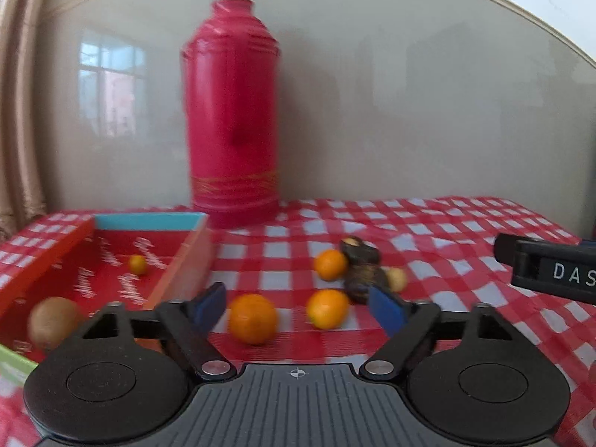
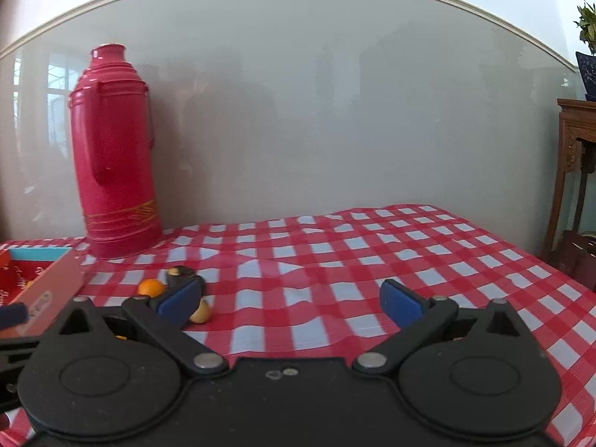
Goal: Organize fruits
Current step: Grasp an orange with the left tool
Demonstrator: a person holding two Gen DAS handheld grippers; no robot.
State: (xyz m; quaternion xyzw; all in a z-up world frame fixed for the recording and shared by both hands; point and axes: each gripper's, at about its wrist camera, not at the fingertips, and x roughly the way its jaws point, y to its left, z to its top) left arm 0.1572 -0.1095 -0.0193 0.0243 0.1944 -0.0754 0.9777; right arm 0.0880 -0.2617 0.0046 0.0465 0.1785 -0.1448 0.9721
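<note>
Three round, smooth-skinned oranges [image 1: 253, 318] lie loose on the checked cloth [image 1: 465, 231] of the surface, just right of the tray [image 1: 186, 257]; the nearest sits between my left gripper [image 1: 298, 307]'s blue pads, which do not touch it. My left jaws stand apart with nothing clamped. Behind the oranges is a dark, lumpy, wrinkled piece of fruit [image 1: 361, 272] with a small pale yellow one [image 1: 396, 279] against it. Inside the tray, a shallow cardboard box with red floor, orange walls and a turquoise end, rest a fuzzy brown kiwi [image 1: 52, 322] near the front and a tiny orange fruit [image 1: 138, 263] further back. White script covers the tray floor, too blurred to read. Behind the tray stands a tall, ribbed, glossy pink flask [image 1: 232, 111] with gold bands. My right gripper [image 2: 292, 300] is open over bare cloth right of the tray; its body reads "DAS".
</note>
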